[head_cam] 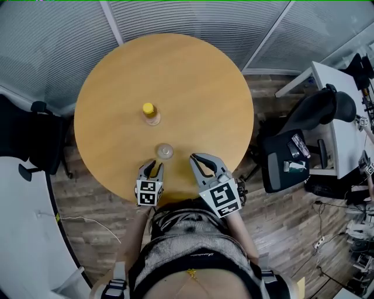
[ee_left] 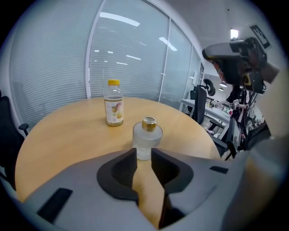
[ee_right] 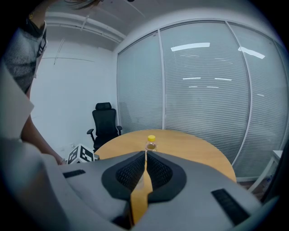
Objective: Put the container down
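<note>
Office room, glass partition with blinds (head_cam: 193,17), round wooden worktop (head_cam: 198,82).

Container (head_cam: 165,152) = frosted bottle with gold cap, standing upright on the worktop near the person's edge, long axis vertical, cap up.

Left gripper (head_cam: 153,166): jaws a narrow gap apart, nothing clamped. Its own view puts the container (ee_left: 146,137) just past the tips, sides partly hidden behind them. The head view shows it apart from the gripper.

Right gripper (head_cam: 196,159): jaws together at the tips, empty, well apart from the container.

Yellow-capped bottle (head_cam: 151,114) stands upright near mid-worktop, beyond the container.

The right gripper view shows only the yellow-capped bottle and a black office chair (ee_right: 104,124), not the container. The left gripper view shows both bottles.
</note>
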Tool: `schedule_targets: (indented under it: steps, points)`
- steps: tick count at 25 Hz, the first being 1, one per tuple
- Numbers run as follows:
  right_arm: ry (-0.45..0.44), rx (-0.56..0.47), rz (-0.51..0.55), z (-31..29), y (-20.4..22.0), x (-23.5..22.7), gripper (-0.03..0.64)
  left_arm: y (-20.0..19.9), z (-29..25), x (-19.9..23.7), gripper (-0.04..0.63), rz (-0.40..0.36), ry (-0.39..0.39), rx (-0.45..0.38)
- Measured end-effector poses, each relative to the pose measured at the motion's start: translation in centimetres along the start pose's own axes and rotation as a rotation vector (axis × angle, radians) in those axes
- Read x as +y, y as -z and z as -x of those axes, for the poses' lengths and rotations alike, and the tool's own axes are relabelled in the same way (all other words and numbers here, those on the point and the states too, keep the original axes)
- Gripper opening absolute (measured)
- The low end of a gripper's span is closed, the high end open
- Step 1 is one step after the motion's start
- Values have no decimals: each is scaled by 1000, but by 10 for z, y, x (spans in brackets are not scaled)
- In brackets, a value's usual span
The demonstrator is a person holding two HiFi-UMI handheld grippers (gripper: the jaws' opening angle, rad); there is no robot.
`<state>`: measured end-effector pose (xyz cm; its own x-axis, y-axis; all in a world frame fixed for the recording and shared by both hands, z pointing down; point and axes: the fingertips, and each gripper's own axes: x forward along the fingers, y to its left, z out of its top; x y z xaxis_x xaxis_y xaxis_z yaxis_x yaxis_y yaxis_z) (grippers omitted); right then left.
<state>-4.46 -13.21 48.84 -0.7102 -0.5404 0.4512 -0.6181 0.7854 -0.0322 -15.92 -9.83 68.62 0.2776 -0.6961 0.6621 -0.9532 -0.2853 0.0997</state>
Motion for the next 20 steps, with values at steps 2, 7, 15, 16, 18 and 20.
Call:
schedule_targets:
  steps: [2, 7, 15, 16, 18, 20]
  points:
    - [-16, -1, 8, -1, 0, 1, 25, -7, 8, -2, 62, 29, -11, -30]
    - [-61, -4, 22, -4, -1, 9, 25, -30, 29, -12, 25, 85, -1, -106]
    - [-152, -43, 8, -5, -10, 23, 25, -98, 75, -40, 20, 100, 44, -256]
    - [-166, -57, 3, -5, -14, 25, 25, -107, 81, -43, 20, 97, 47, -278]
    - [-192, -84, -8, -3, -21, 29, 25, -125, 92, -49, 21, 86, 52, -317]
    - [-211, -109, -15, -2, -27, 30, 25, -141, 101, -53, 20, 80, 61, -350]
